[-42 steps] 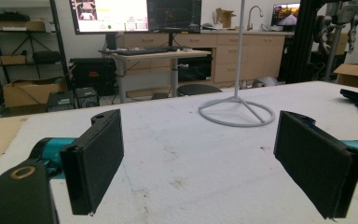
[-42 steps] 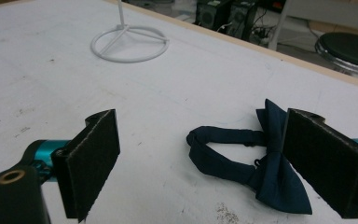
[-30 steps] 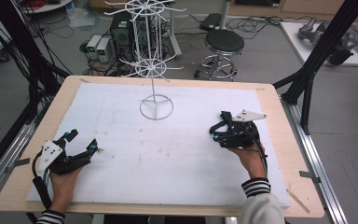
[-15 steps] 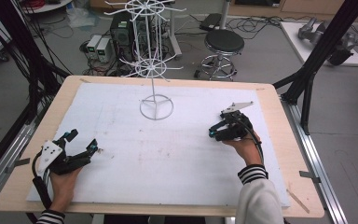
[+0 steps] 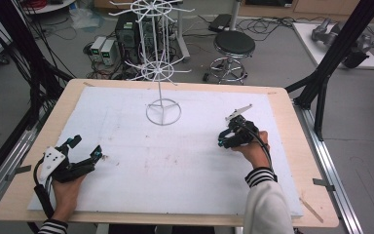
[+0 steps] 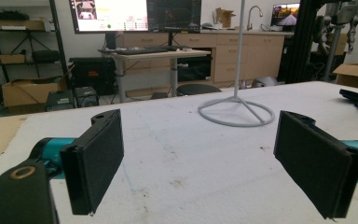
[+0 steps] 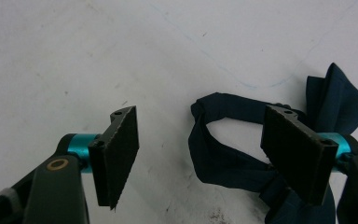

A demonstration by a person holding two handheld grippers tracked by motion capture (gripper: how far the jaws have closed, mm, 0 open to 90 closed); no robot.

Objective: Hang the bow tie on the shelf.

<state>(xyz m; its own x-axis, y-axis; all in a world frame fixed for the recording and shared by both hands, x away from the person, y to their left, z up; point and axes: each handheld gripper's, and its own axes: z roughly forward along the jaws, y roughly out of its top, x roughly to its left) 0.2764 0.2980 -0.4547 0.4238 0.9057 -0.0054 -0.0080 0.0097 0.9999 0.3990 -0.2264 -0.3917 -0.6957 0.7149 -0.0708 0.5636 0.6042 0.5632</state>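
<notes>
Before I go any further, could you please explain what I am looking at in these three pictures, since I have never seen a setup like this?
No robot is here: a person sits at a table covered with a white sheet and holds a two-jaw gripper in each hand.

The high view looks down from above. The left gripper rests near the left edge and the right gripper is near the right side. Between them, farther back, stands a white wire rack on a ring-shaped base.

The other two pictures come from small cameras riding on the grippers, looking along their black jaws. The left gripper view looks across the table at the rack's base, jaws wide apart with nothing between them. The right gripper view looks down at a dark blue ribbon lying on the sheet. Its jaws are open too; one is over the ribbon, but nothing is gripped.
</notes>
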